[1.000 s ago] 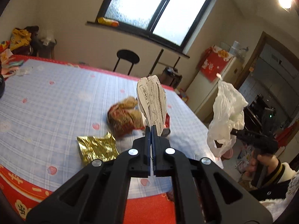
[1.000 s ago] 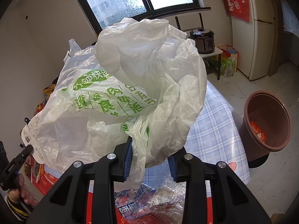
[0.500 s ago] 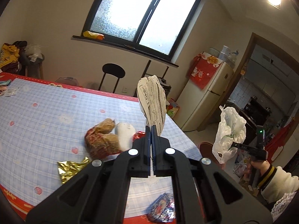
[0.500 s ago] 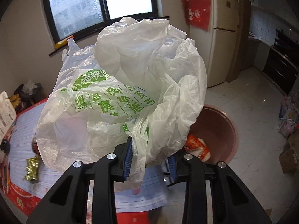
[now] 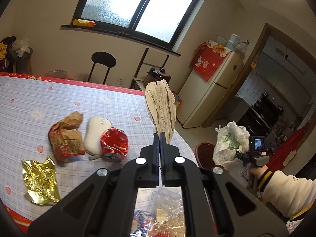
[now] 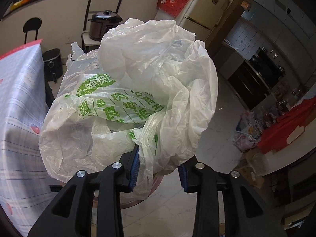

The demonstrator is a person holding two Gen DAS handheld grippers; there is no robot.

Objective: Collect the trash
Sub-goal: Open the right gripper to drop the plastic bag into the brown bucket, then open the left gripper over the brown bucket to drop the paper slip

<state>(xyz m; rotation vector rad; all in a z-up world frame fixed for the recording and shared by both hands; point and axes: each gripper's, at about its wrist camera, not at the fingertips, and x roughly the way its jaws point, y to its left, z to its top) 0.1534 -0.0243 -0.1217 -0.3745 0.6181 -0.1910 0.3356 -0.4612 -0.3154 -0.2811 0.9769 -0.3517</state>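
A printed paper scrap [image 5: 162, 110] is pinched flat between the pressed-together fingers of the left gripper [image 5: 159, 138], held above the desk's [image 5: 110, 106] right edge. A crumpled white plastic bag [image 6: 138, 98] with green Chinese print, not fully readable, is clamped by the right gripper [image 6: 158, 165], over the brown bin [image 5: 205, 154] on the floor. Risk is judged: the light bag may cling to the pads or drift past the rim when released. A crushed red can [image 5: 114, 144], brown wrapper [image 5: 66, 136] and gold foil [image 5: 39, 179] are left on the desk.

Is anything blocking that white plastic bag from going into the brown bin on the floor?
Nothing visible. The right claw holds the plastic bag just above the bin, whose rim shows beneath it.
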